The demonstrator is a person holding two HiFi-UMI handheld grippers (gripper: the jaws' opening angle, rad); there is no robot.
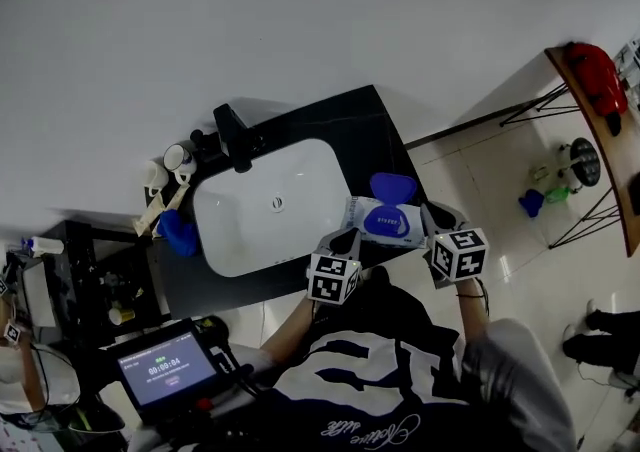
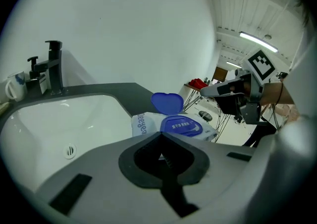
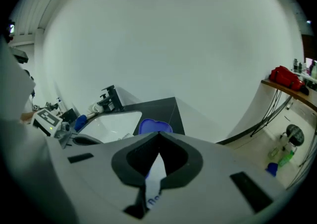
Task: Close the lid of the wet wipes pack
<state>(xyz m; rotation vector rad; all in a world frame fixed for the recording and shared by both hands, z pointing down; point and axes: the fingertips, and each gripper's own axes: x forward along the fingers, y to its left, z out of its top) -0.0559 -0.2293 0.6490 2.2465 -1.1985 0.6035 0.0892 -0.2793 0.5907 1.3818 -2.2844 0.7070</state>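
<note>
The white wet wipes pack (image 1: 378,221) lies on the dark counter (image 1: 365,125) just right of the sink; its blue lid (image 1: 392,186) stands open above the blue oval frame. My left gripper (image 1: 345,237) sits at the pack's near-left end with its jaws shut. My right gripper (image 1: 437,215) is at the pack's right end, also shut. In the left gripper view the pack (image 2: 148,124) and raised lid (image 2: 167,103) lie just beyond the closed tips of the left gripper (image 2: 159,135). In the right gripper view the lid (image 3: 148,126) peeks over the right gripper (image 3: 158,134).
A white sink basin (image 1: 262,210) with a black faucet (image 1: 235,135) fills the counter's left. Cups (image 1: 178,155) and a blue object (image 1: 178,232) sit by its left rim. A wooden table with a red bag (image 1: 598,75) stands at the right, over tiled floor.
</note>
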